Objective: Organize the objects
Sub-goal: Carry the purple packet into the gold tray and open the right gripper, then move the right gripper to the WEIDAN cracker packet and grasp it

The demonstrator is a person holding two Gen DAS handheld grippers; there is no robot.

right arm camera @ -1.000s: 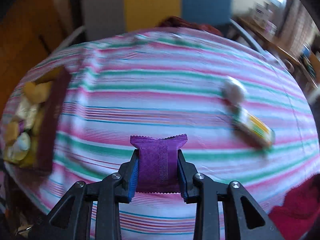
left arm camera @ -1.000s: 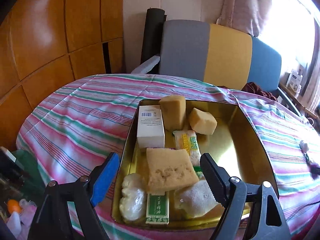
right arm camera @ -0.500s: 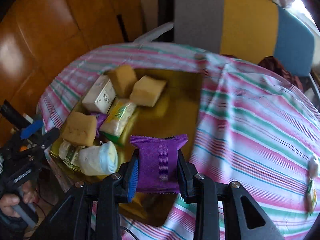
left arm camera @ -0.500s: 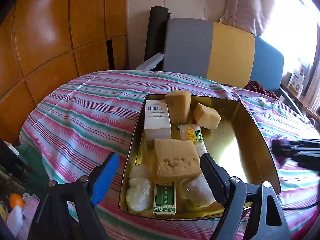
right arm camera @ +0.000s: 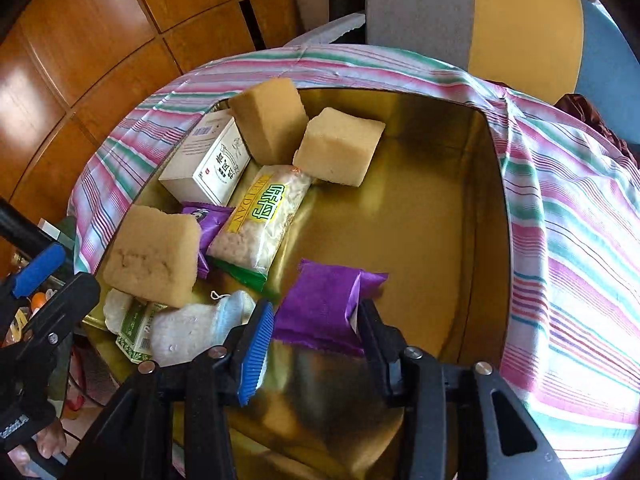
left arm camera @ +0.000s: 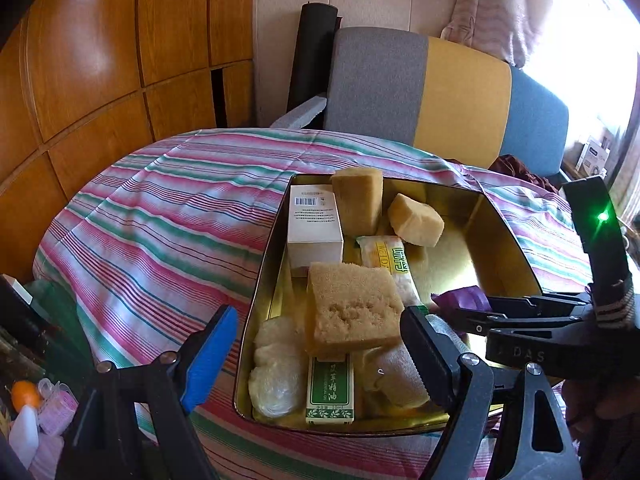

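Over the gold tin's (right arm camera: 492,184) bare floor, the right gripper (right arm camera: 316,332) is opening around 1 purple sachet (right arm camera: 320,304): light, soft, crinkly, best pinched mid-body. Left gripper (left arm camera: 316,344) gapes empty.

You have a round desk (left arm camera: 168,216) in front of you, covered all over by a cloth (right arm camera: 580,240) striped in pink, green and white. The cloth hangs over the edge on the near left. Directly on it sits one gold metal tin (left arm camera: 504,240), open at the top, toward the right half of the desk. The cloth is bunched up against the tin's right wall in the right wrist view.
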